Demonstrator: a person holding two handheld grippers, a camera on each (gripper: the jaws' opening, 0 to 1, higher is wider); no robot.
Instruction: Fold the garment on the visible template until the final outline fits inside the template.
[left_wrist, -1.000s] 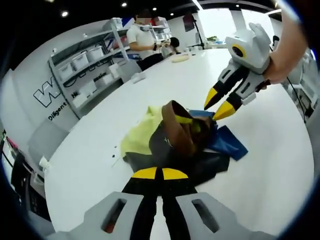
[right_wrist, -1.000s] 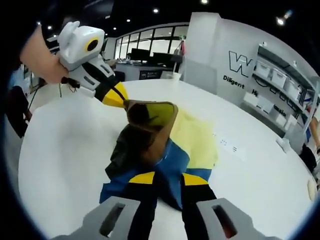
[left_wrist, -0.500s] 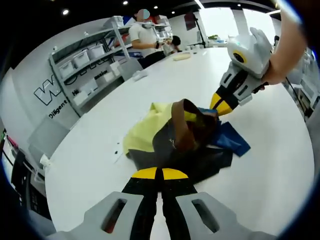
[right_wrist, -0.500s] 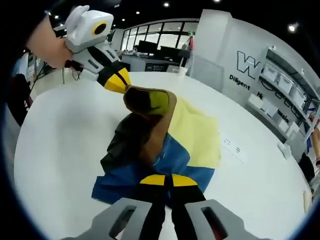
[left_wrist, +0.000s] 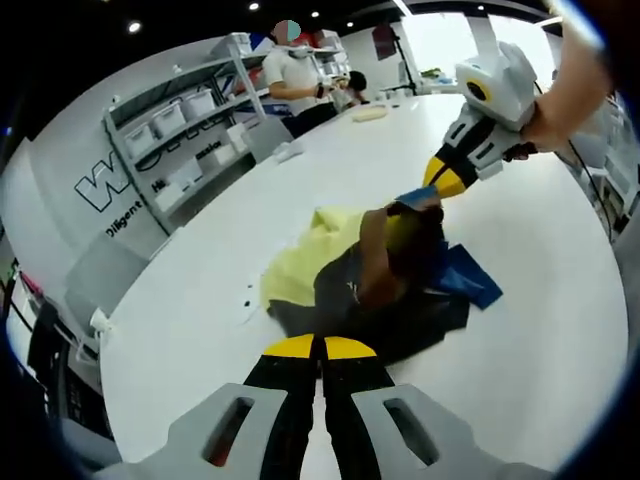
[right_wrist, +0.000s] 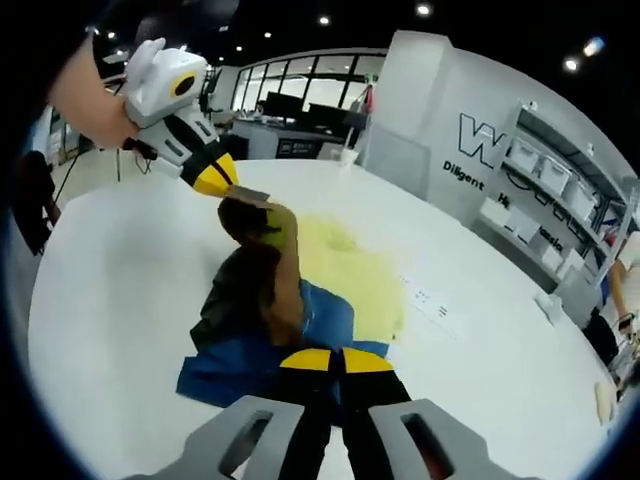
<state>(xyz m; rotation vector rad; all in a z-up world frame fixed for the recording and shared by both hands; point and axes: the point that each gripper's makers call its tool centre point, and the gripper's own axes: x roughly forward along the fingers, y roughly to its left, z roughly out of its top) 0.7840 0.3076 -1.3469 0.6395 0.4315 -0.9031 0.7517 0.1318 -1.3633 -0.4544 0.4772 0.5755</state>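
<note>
Garment bunched mid-table, multicolour: yellow, blue, brown, dark. Left gripper jaws closed, pinching its dark/brown edge; right gripper clamped on the blue edge. Bare white tabletop all round; shelves far left.

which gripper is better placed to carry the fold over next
Right, probably: the right gripper pinches a blue corner of the garment raised above the heap, while the left gripper is shut low at the dark hem.
</note>
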